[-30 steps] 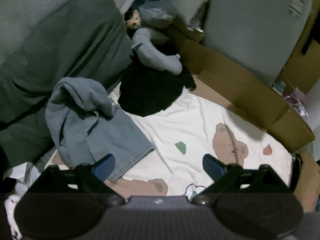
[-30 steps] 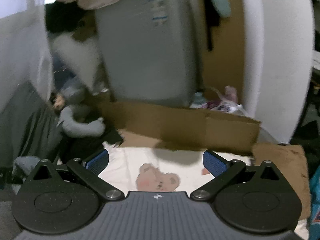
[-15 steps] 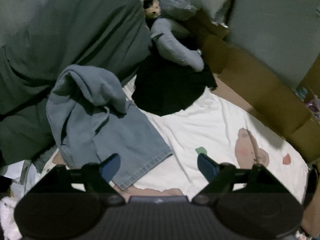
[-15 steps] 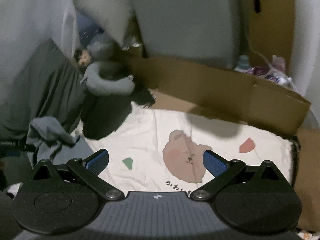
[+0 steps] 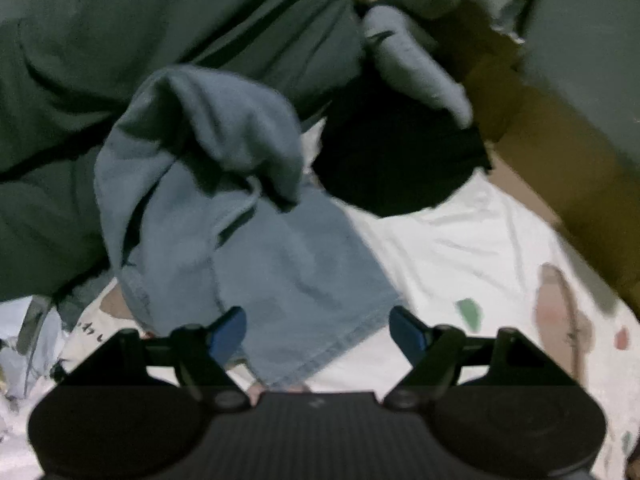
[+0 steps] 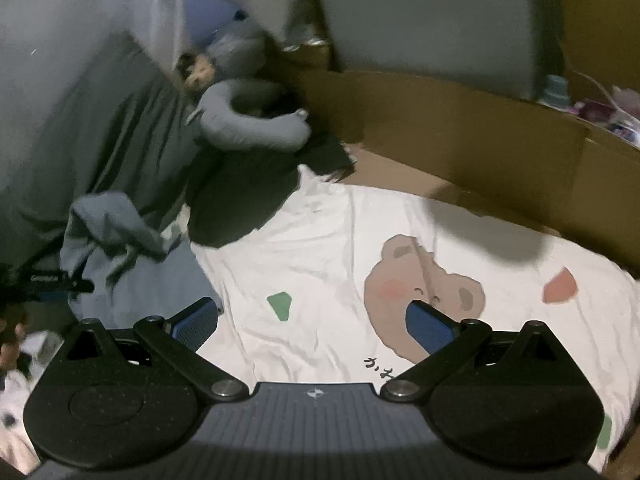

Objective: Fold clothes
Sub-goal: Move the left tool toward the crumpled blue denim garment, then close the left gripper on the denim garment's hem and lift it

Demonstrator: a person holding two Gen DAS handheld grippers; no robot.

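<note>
Crumpled blue-grey jeans (image 5: 240,216) lie in a heap on the white bear-print sheet (image 5: 460,248), one leg stretched toward me with its hem near the bottom. My left gripper (image 5: 318,332) hovers open over that hem, blue pads on either side of the leg end, nothing held. In the right wrist view the jeans (image 6: 116,248) sit at the far left. My right gripper (image 6: 312,320) is open above the sheet (image 6: 320,248), right of the jeans, with a green patch and a brown bear print between its fingers.
A dark green blanket (image 5: 120,60) rises behind the jeans. A black garment (image 5: 392,160) and a grey neck pillow (image 5: 416,76) lie at the back. A cardboard wall (image 6: 480,140) borders the sheet on the right, with a grey panel (image 6: 420,12) beyond it.
Both grippers have tilted down and moved left. The left one has closed in on the jeans leg until its hem lies between the fingers. The right one now looks down on the sheet.
</note>
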